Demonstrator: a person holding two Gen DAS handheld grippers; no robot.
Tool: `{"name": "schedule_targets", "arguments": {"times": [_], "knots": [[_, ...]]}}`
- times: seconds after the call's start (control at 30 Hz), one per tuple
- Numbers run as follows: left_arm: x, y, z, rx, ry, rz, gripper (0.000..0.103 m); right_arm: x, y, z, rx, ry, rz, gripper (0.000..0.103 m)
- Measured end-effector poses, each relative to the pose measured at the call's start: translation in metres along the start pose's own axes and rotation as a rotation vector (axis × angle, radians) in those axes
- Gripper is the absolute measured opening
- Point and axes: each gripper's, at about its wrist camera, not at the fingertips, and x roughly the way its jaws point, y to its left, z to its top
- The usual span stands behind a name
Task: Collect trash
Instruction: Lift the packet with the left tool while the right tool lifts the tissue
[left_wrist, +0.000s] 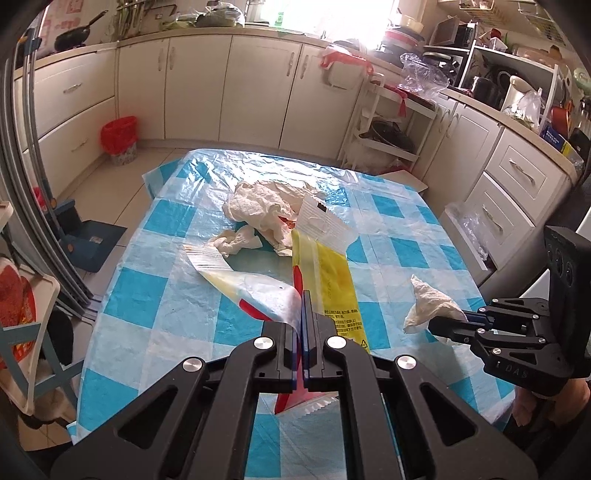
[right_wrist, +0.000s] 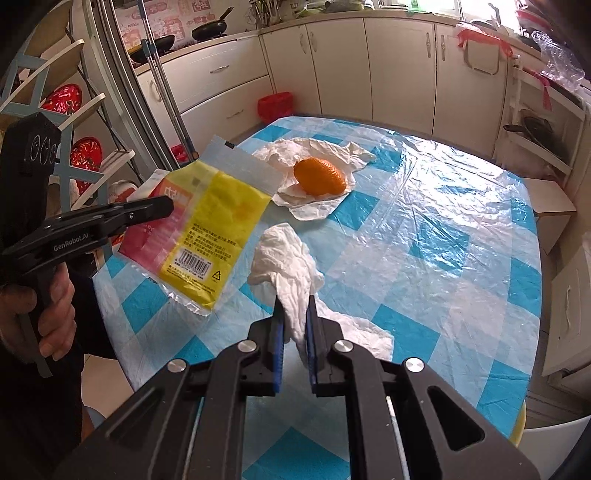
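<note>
Over the checked tablecloth (right_wrist: 424, 332), both hands are lifting trash, so the pick-up step is underway. Left gripper (left_wrist: 302, 314) is clenching a yellow snack wrapper (left_wrist: 332, 280), pads pinching its edge, wrapper hanging clear of the table at 12 o'clock from the fingers. Right gripper (right_wrist: 295, 314) is gripping a crumpled white tissue (right_wrist: 284, 258), jaws nearly closed on the wad, which is sticking up at 12 o'clock from the tips and draping back between them.

Still lying on the cloth: an orange peel (right_wrist: 320, 176) on a crumpled napkin (right_wrist: 314, 210), at 12 o'clock beyond the tissue, well apart from both tools.

Red-lined bin (left_wrist: 119, 138) is sitting on the floor past the table's far edge, at 10 o'clock in the left view.

Next move probably calls for carrying both pieces to that bin and releasing, then coming back for the peel and napkin.
</note>
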Motion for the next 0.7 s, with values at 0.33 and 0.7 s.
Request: {"name": "schedule_targets", "arguments": {"times": [0.33, 0.7], "knots": [[-0.005, -0.014, -0.001, 0.027, -0.027, -0.020, 0.002, -0.018, -0.013, -0.001, 0.051, -0.038, 0.009, 0.011], [0.000, -0.022, -0.003, 0.041, -0.026, -0.026, 0.002, -0.027, -0.023, -0.002, 0.092, -0.065, 0.024, 0.011]]}}
